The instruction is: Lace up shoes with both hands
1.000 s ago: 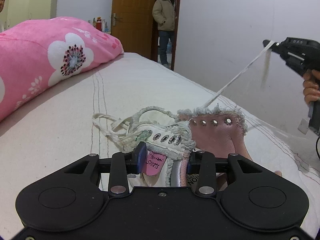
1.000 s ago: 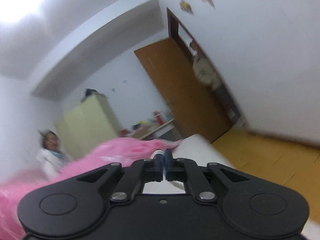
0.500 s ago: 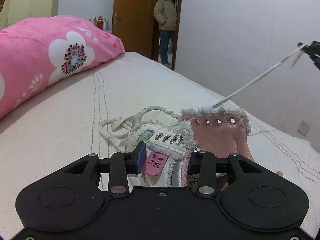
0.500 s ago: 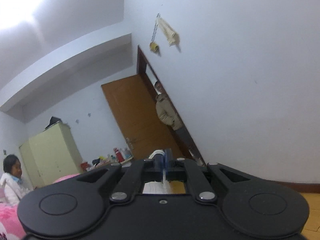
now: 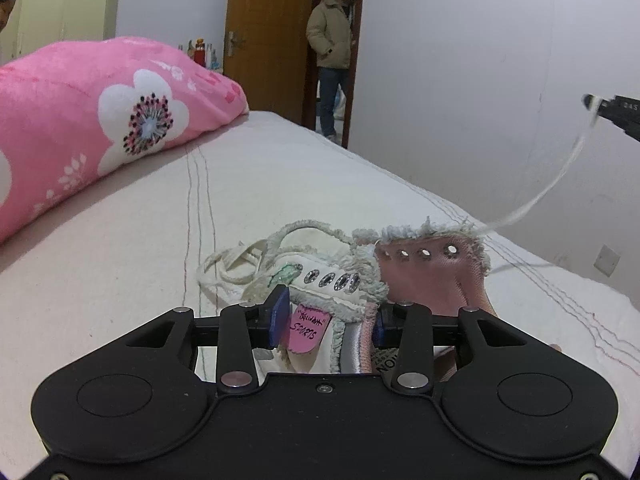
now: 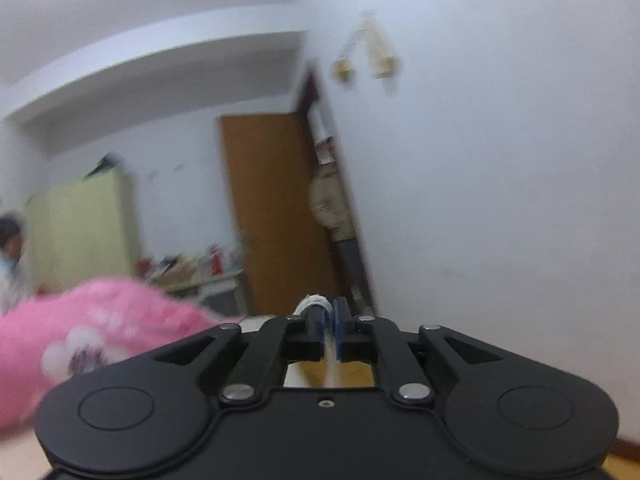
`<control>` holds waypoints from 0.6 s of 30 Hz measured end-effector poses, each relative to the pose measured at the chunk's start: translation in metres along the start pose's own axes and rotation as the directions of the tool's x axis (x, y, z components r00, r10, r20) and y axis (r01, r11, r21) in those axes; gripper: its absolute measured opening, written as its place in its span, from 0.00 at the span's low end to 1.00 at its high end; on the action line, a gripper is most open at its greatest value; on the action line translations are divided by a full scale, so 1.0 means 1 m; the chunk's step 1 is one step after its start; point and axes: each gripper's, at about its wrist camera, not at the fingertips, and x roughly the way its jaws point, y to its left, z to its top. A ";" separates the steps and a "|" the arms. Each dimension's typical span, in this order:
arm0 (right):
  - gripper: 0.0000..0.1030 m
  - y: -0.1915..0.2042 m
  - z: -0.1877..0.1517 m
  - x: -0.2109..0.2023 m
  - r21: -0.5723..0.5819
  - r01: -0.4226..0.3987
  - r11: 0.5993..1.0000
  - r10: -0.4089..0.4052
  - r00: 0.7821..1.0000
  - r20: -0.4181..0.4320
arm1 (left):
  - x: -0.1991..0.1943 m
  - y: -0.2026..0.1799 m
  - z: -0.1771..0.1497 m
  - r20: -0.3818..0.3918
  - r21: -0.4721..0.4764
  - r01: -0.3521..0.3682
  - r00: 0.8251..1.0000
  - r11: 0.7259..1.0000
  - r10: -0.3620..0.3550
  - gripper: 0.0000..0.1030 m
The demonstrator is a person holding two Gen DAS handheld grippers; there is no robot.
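Note:
A pink and white shoe [image 5: 424, 280] with frayed edges and metal eyelets lies on the bed. My left gripper [image 5: 330, 316] is shut on its upper, one pad on the white eyelet flap and one on the pink side. A white lace [image 5: 552, 188] leaves the pink flap's top edge and curves up, slack, to my right gripper [image 5: 596, 106] at the right edge. In the right wrist view the right gripper [image 6: 328, 316] has its jaws opening. A narrow gap shows between the pads, and the lace [image 6: 330, 360] still runs through it, its tip draped over the left pad.
The other lace end [image 5: 228, 264] lies looped on the sheet [image 5: 120, 280] left of the shoe. A pink floral quilt [image 5: 100, 120] fills the back left. A person [image 5: 332, 40] stands in the doorway beside the wooden door [image 5: 268, 20]. A white wall [image 5: 480, 80] runs along the right.
The right gripper rolled and drew off toward the right edge. Its pads parted slightly, and the lace went from taut and straight to a slack curve. The left gripper kept still.

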 end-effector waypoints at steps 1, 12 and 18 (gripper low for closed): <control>0.06 0.012 -0.002 0.002 -0.018 -0.066 0.998 0.066 0.997 -0.036 | -0.002 0.000 0.000 0.002 0.003 -0.002 1.000 1.000 0.002 0.39; 0.36 0.148 -0.070 -0.006 -0.090 -0.646 0.758 0.514 0.676 -0.528 | -0.052 -0.002 0.007 0.070 -0.016 0.053 0.996 0.998 -0.052 0.49; 0.38 0.140 -0.101 -0.025 0.042 -0.650 0.758 0.511 0.554 -0.657 | -0.063 0.026 0.019 0.107 -0.035 -0.030 0.994 0.999 0.034 0.50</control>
